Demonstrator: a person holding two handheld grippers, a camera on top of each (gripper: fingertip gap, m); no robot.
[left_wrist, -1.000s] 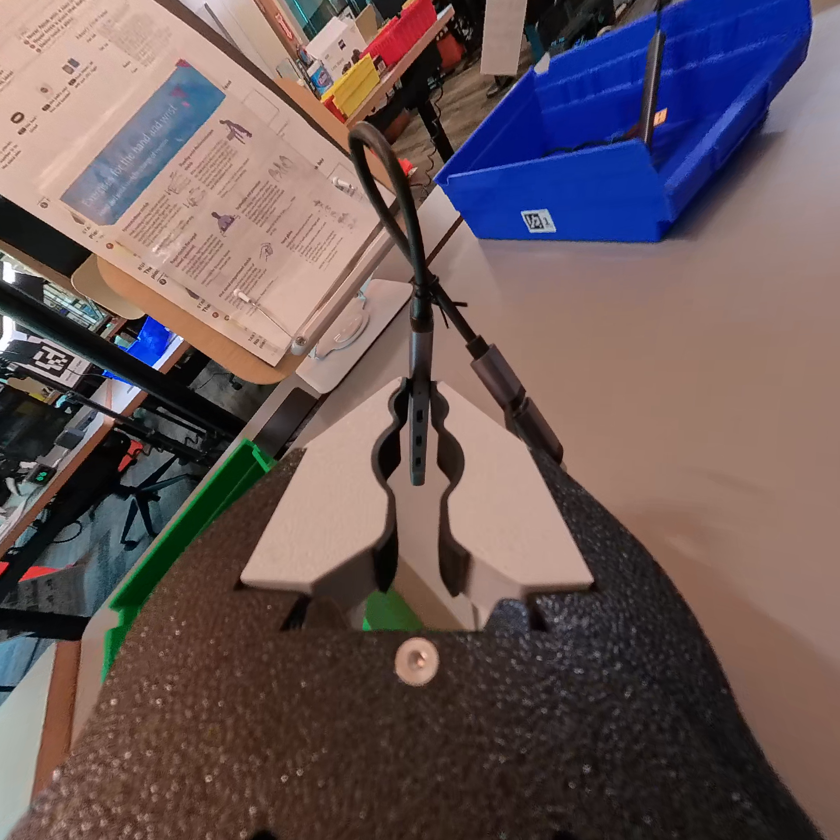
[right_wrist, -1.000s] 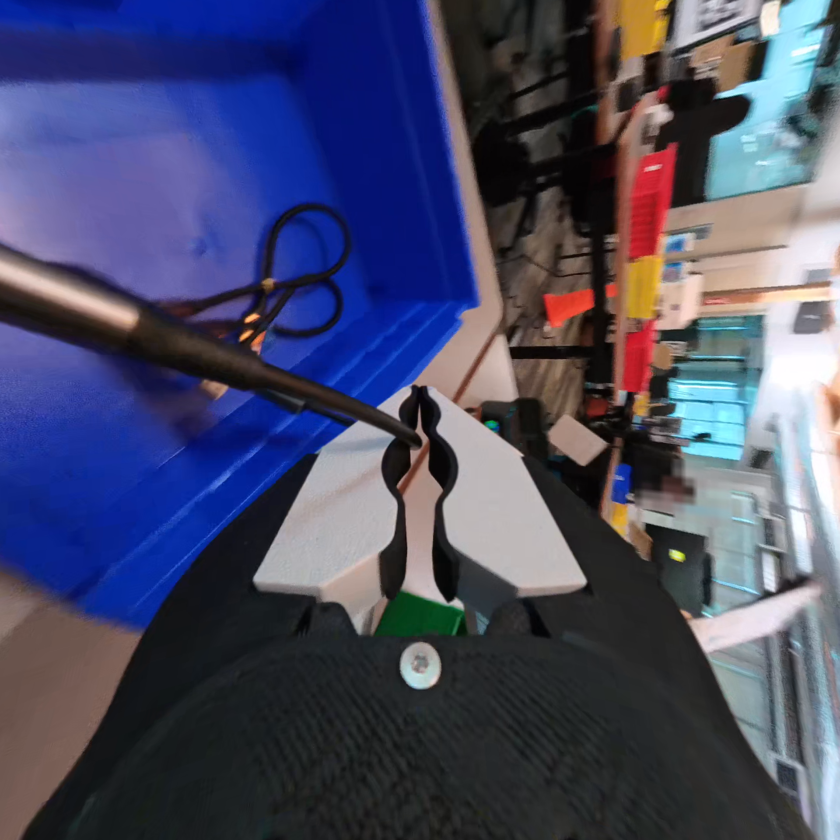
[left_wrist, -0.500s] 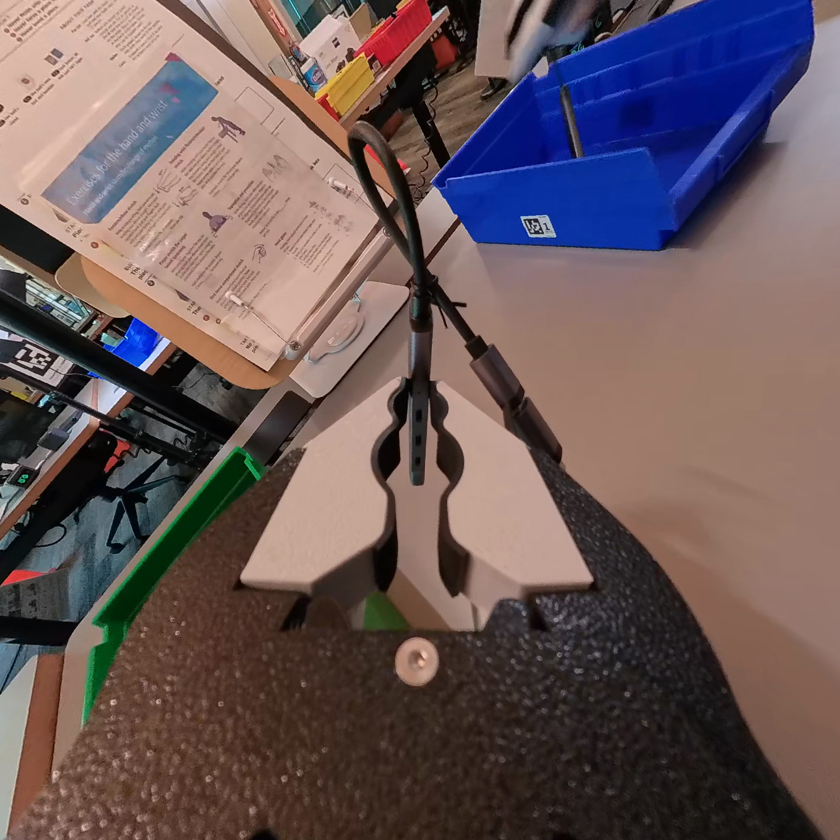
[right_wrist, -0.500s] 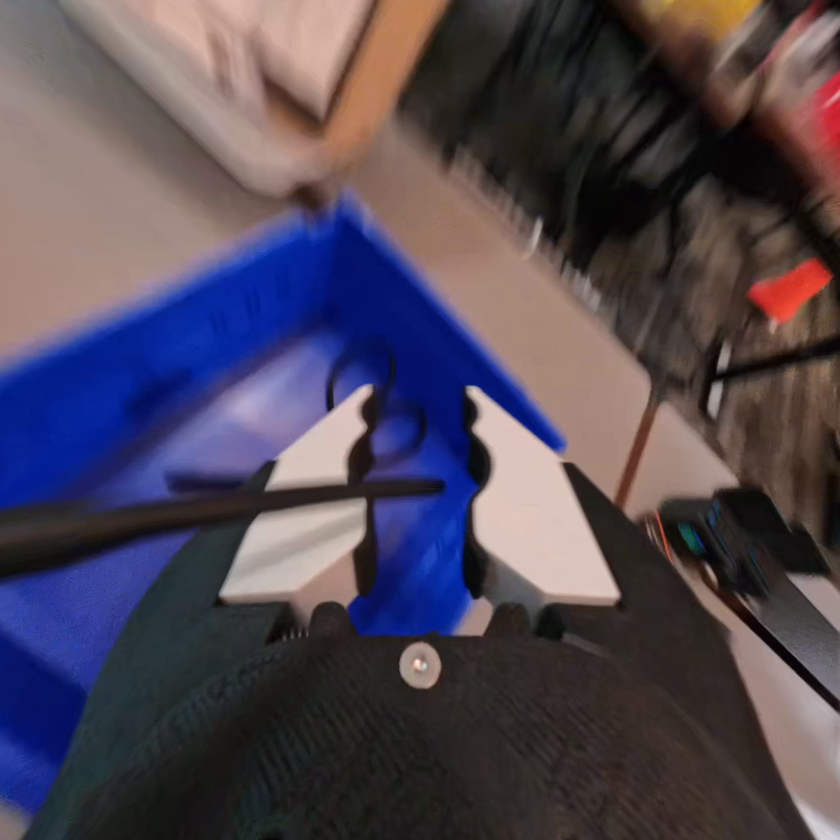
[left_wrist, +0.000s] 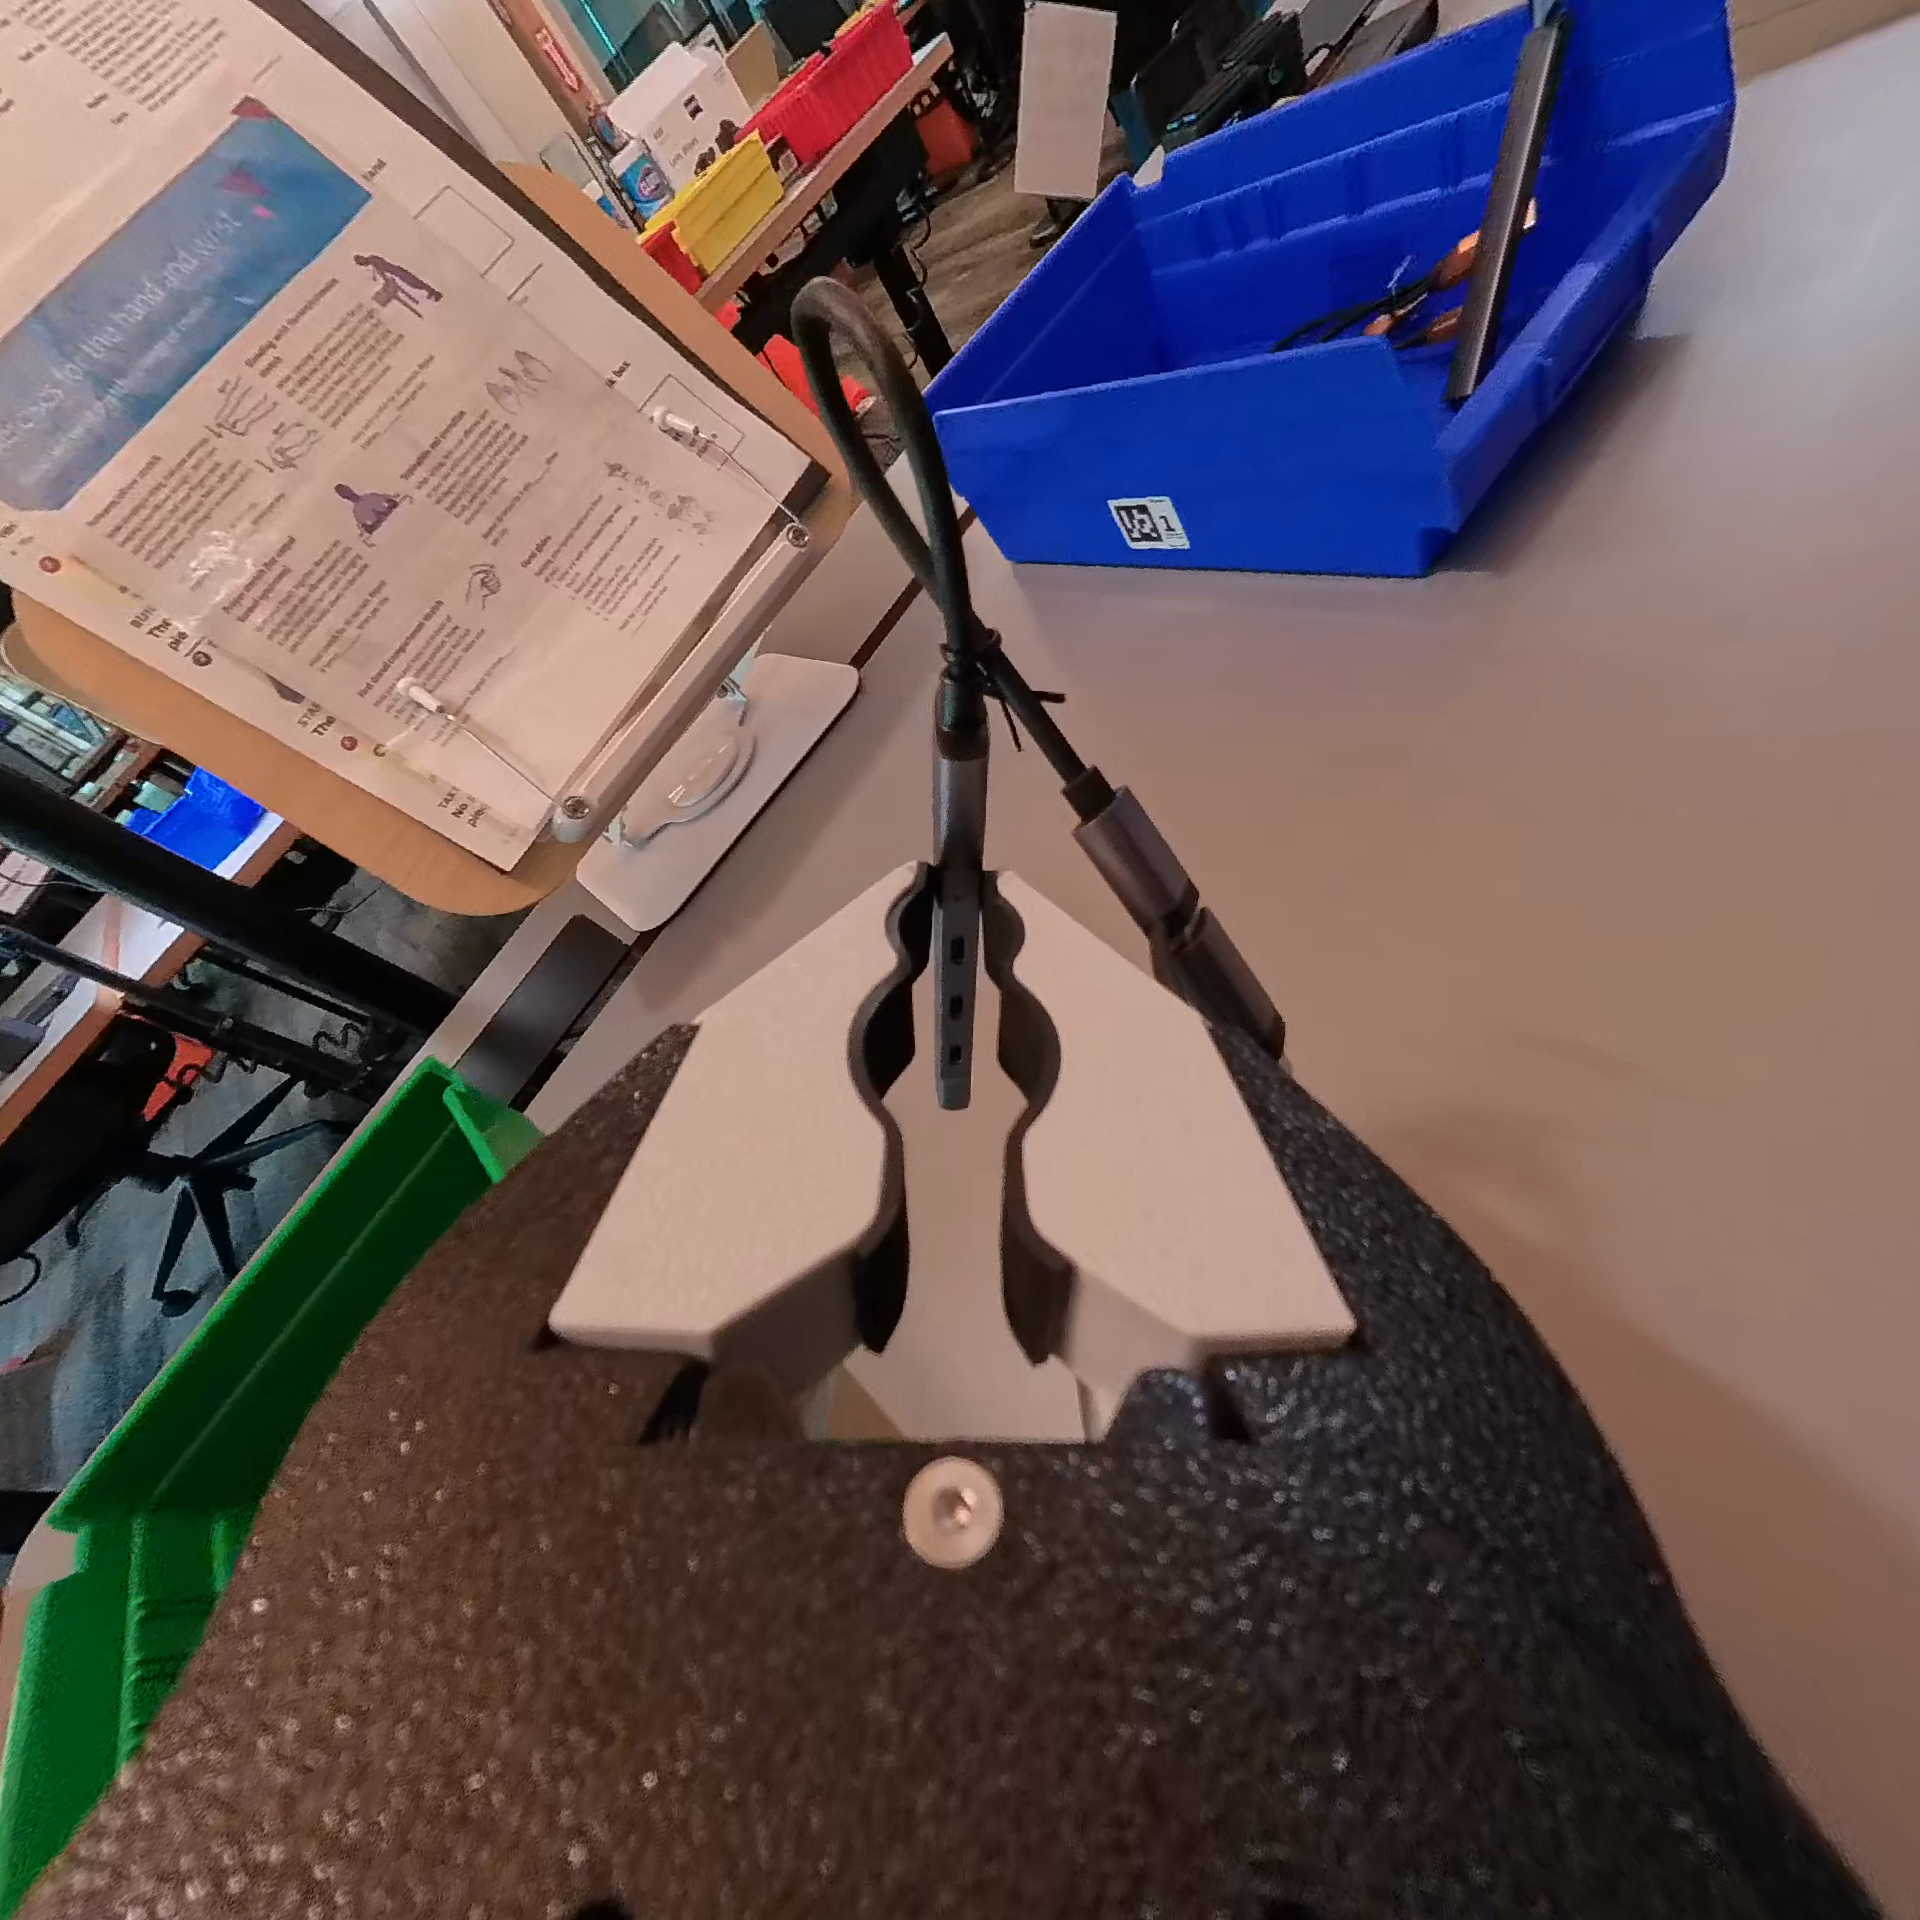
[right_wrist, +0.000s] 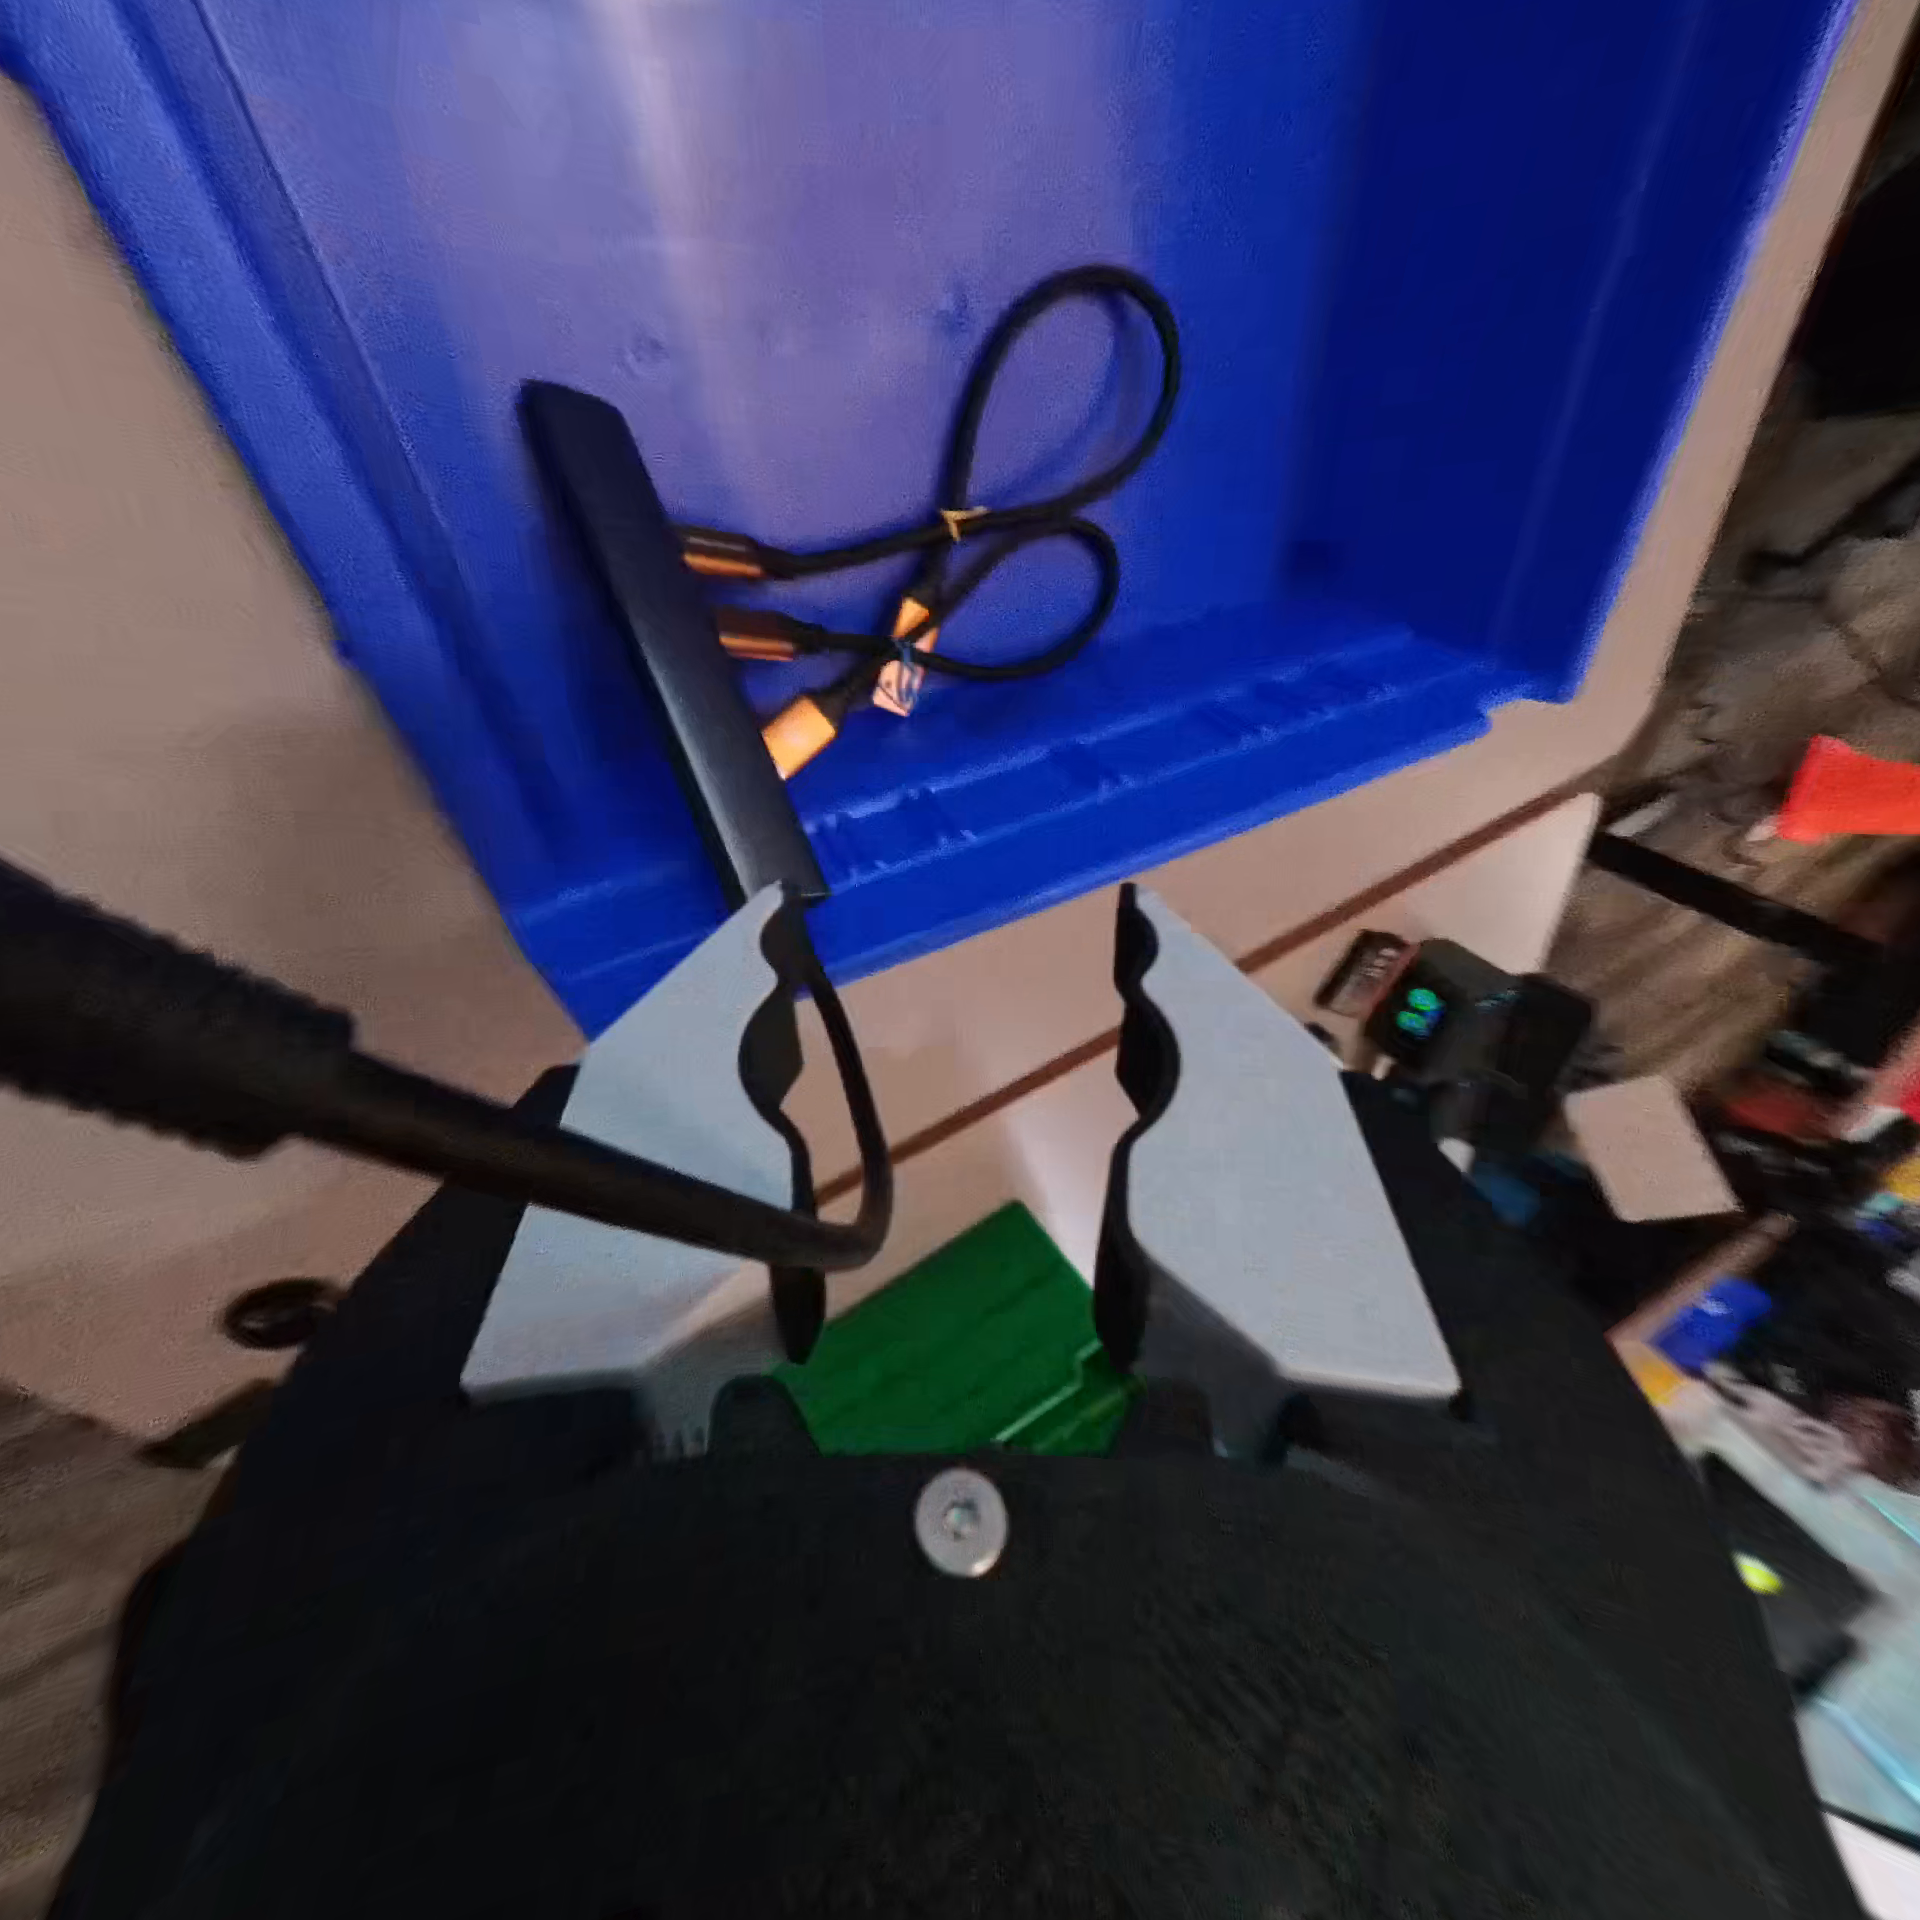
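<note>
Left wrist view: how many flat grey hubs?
2. The held hub sits between the left fingers; the leaning hub stands in the blue bin. More could hide behind its wall.

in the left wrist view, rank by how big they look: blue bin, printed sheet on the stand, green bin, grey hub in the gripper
1. printed sheet on the stand
2. blue bin
3. green bin, partly hidden by the left gripper, so unsure against the blue bin
4. grey hub, smallest though nearest the camera

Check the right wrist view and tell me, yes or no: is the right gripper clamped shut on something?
No: the right gripper stands open above the blue bin, with a wide gap between its fingers.
</note>
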